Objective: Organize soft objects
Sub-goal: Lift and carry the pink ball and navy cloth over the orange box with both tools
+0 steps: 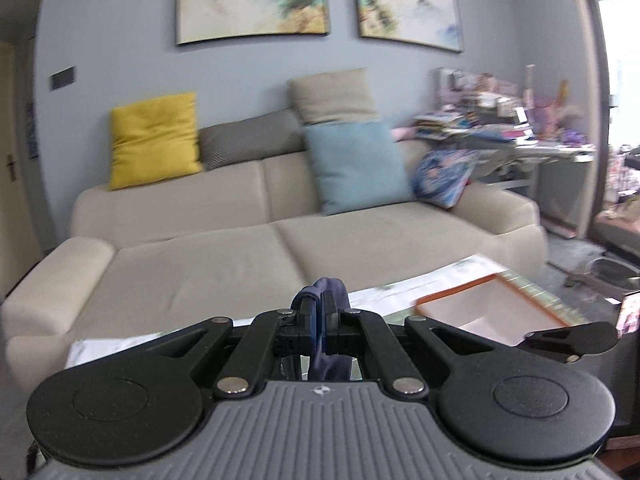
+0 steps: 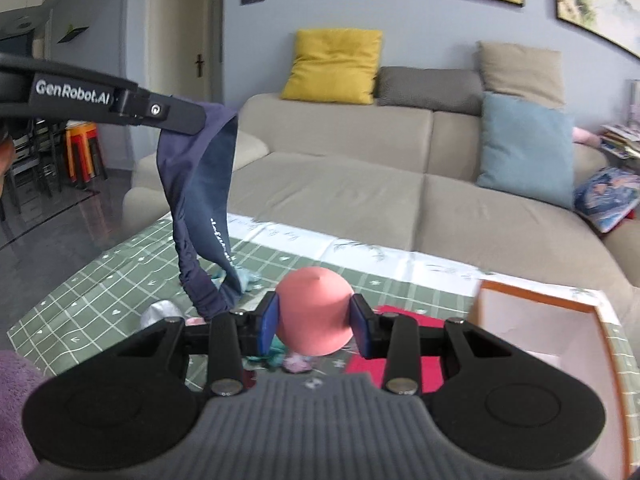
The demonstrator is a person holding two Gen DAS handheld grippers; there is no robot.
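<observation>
1. The left gripper (image 1: 316,320) has its jaws pinched together on a navy fabric band (image 2: 204,208), which hangs from them above the green checked tablecloth (image 2: 100,280).
2. The right gripper (image 2: 314,322) clamps a pink teardrop-shaped sponge (image 2: 314,312) between its blue pads (image 2: 267,322).
3. Ahead and to the right of the right gripper sits an orange-rimmed white box (image 2: 540,320); a red cloth (image 2: 400,364) lies just beneath its jaws.

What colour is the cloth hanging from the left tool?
Navy blue cloth with small white lettering, seen best in the right wrist view.
</observation>
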